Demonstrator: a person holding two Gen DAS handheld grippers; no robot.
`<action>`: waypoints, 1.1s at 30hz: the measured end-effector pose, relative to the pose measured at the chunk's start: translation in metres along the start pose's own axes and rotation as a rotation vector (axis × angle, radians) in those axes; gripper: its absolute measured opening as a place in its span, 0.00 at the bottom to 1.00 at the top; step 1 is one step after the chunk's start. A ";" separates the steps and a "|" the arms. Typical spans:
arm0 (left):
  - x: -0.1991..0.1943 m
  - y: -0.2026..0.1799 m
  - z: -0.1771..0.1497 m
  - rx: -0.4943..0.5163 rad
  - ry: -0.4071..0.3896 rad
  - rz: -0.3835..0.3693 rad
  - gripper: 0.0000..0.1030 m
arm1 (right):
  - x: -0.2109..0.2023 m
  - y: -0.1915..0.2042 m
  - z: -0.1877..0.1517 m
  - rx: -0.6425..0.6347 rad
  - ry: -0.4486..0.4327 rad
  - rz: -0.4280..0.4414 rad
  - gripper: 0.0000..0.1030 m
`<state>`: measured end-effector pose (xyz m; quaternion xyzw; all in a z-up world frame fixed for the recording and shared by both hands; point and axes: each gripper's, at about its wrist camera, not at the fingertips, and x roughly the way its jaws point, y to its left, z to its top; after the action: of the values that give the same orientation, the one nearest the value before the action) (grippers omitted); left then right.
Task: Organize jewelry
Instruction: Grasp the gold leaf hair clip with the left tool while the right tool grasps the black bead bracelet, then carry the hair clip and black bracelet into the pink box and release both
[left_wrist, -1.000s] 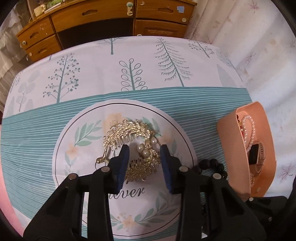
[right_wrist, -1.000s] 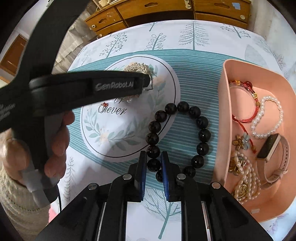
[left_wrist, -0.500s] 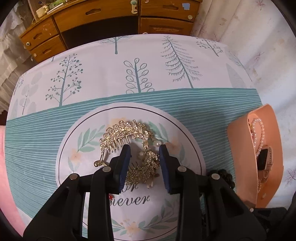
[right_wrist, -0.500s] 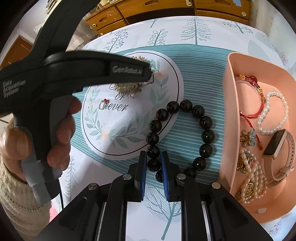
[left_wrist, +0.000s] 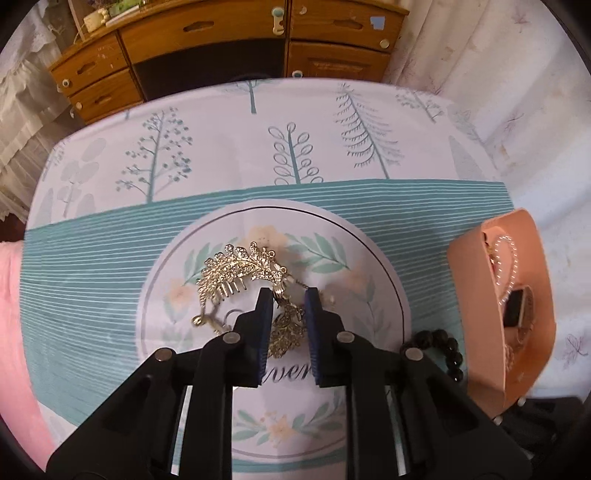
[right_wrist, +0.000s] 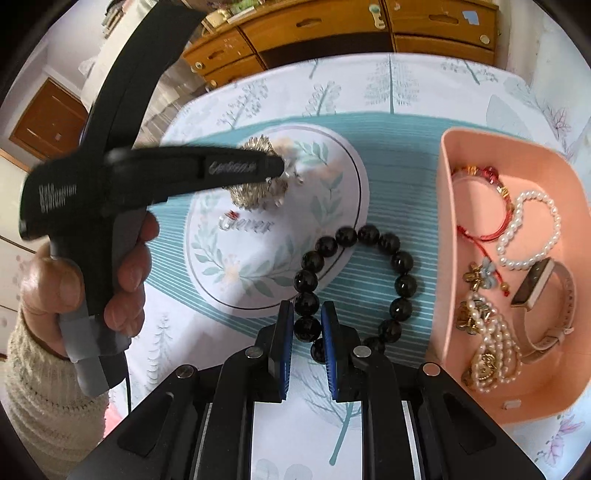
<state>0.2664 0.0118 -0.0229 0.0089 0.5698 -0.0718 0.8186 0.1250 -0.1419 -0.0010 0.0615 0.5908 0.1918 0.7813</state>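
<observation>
A gold leaf-shaped hair comb (left_wrist: 240, 266) lies on the round print of the tablecloth. My left gripper (left_wrist: 289, 295) points down over its lower part, and the jaws are closing with the comb's leaf end pressed between the pads. In the right wrist view the comb (right_wrist: 255, 195) shows blurred under the tip of the left gripper (right_wrist: 280, 166). My right gripper (right_wrist: 307, 308) is shut on one bead of a black bead bracelet (right_wrist: 369, 234), which rests on the cloth. To the right stands a pink tray (right_wrist: 441, 221).
The tray holds a pearl bracelet (right_wrist: 528, 229), a red cord bracelet (right_wrist: 480, 206), a watch (right_wrist: 535, 280) and more pearls. A small red-stoned piece (right_wrist: 232, 214) lies by the printed word. A person's hand (right_wrist: 125, 273) grips the left tool. A wooden dresser (left_wrist: 207, 37) stands behind the table.
The left jaws have narrowed onto the comb's lower part, and the comb has shifted a little under them. The right gripper stays shut on the black bead.
</observation>
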 end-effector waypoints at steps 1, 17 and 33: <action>-0.006 0.001 -0.002 0.006 -0.008 0.002 0.14 | -0.006 0.002 0.000 -0.003 -0.011 0.004 0.15; -0.096 -0.030 -0.012 0.100 -0.128 -0.030 0.04 | -0.118 -0.004 -0.004 0.001 -0.211 0.025 0.15; -0.007 -0.011 -0.013 0.117 0.025 0.082 0.21 | -0.153 -0.016 -0.024 0.013 -0.257 0.032 0.15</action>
<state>0.2503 0.0025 -0.0205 0.0807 0.5742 -0.0713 0.8116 0.0708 -0.2168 0.1246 0.1000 0.4862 0.1907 0.8469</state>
